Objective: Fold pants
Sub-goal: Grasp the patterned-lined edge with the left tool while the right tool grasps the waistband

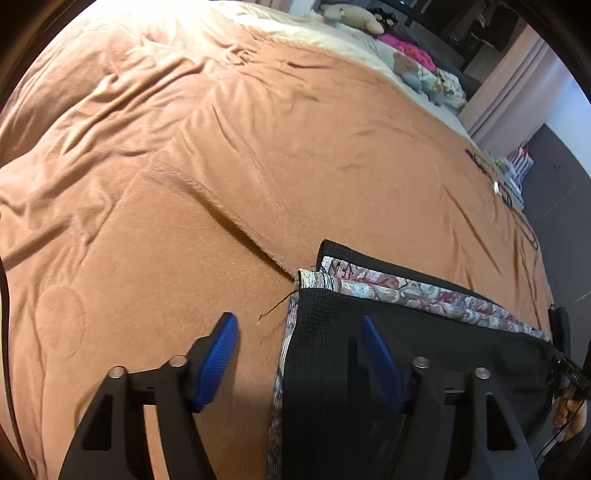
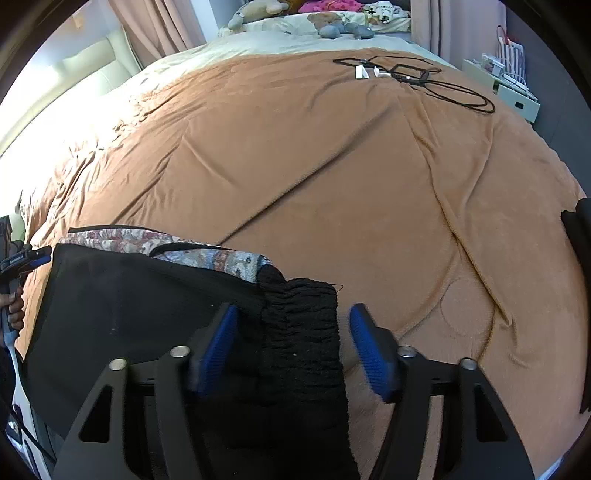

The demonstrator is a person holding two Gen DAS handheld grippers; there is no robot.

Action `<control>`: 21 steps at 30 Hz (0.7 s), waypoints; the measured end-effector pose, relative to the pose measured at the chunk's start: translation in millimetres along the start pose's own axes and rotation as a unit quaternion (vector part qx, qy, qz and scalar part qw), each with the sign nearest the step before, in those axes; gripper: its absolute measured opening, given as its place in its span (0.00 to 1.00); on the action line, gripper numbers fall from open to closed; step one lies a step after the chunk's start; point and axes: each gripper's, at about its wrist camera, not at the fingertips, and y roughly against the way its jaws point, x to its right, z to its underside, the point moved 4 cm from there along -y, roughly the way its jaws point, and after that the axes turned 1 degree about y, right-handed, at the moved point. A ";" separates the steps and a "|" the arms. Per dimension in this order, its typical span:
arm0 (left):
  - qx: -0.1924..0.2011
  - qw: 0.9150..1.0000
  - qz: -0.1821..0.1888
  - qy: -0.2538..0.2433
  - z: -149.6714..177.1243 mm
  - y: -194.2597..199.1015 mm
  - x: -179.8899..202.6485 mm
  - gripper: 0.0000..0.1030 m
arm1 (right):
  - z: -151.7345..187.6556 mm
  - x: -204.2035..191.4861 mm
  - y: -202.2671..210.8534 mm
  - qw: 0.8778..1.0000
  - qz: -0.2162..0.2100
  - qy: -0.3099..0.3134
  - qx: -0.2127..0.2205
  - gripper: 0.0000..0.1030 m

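Where the orange-brown fleece blanket (image 1: pixel 221 166) covers the bed, one pair of black textured knit pants with a patterned tapestry-like lining (image 1: pixel 424 354) lies at the near edge, below both tools. Its outer face is a dark waffle-like weave; along the far edge a strip of floral cloth in cream, red and grey shows in layers, and the same pattern runs as a narrow band down the side by the left tool (image 1: pixel 299 358). In the right wrist view the pants (image 2: pixel 147 314) spread to the left, while a crinkled, ribbed black part (image 2: pixel 303 332) sits between the fingers of the right tool (image 2: pixel 290 339). A loose dark thread (image 1: pixel 277 304) trails from the corner of the cloth onto the blanket.

Both tools have their blue-padded fingers spread wide and grip nothing. The left tool's right pad (image 1: pixel 380 358) hangs over the black fabric, its left pad (image 1: pixel 218 362) over the bare blanket; whether either touches I cannot tell. The right tool straddles the ribbed part with a gap on each side.

Farther off, a tangle of black cables (image 2: pixel 424 79) with two small white pieces lies on the blanket. Several soft toys (image 2: pixel 332 26) sit at the head of the bed beside a pink cloth (image 2: pixel 328 5).
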 end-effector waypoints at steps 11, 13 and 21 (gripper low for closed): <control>0.010 0.998 -0.033 -0.053 -13.6 -2.0 20.5 0.02 | -4.3 3.8 4.7 1.000 0.001 -0.010 0.022 0.07; 0.019 0.998 -0.035 -0.055 -17.8 3.3 22.8 0.02 | -3.0 5.5 9.0 1.000 -0.002 -0.013 0.028 0.06; 0.029 0.997 -0.037 -0.060 -30.3 4.7 36.8 0.02 | 4.5 15.5 26.0 0.998 0.011 -0.031 0.058 0.05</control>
